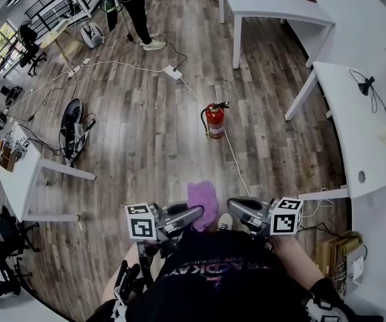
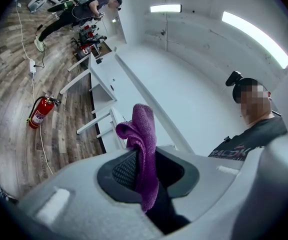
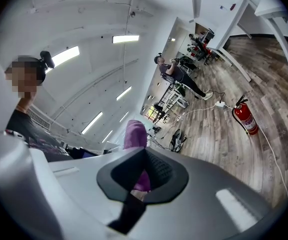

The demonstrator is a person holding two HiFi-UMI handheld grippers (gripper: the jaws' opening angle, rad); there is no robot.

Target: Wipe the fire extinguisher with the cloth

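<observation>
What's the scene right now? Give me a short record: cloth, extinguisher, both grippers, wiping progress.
cloth: purple, clamped in the left gripper, top end sticking up past the jaws
left gripper: shut on cloth, held close to the body
right gripper: shut, nothing held, next to the cloth
extinguisher: red, upright on the floor ahead, apart from both grippers
cable: white, lies on the floor beside the extinguisher
wiping: not yet begun
</observation>
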